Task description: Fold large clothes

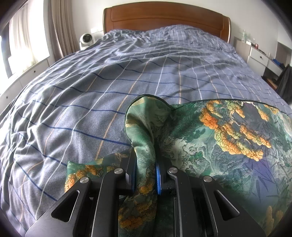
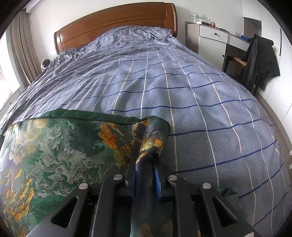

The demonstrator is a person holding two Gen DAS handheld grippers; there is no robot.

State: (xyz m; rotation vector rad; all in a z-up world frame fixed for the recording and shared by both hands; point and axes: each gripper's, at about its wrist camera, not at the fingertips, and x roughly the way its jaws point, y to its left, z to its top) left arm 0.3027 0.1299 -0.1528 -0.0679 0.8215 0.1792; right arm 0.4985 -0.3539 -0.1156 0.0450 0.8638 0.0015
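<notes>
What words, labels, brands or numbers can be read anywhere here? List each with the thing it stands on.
No text can be read in either view.
Red can on the white dresser: a label may be there, too small to read.
Bottles on the dresser: too small and blurred.
Patterned garment, checked duvet, white fan: no lettering visible.

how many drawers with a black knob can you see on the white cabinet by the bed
2 on the white cabinet right of the headboard: a top drawer under the cluttered surface, and a lower front with its knob near the right edge. Others may be hidden behind the bed.
</notes>
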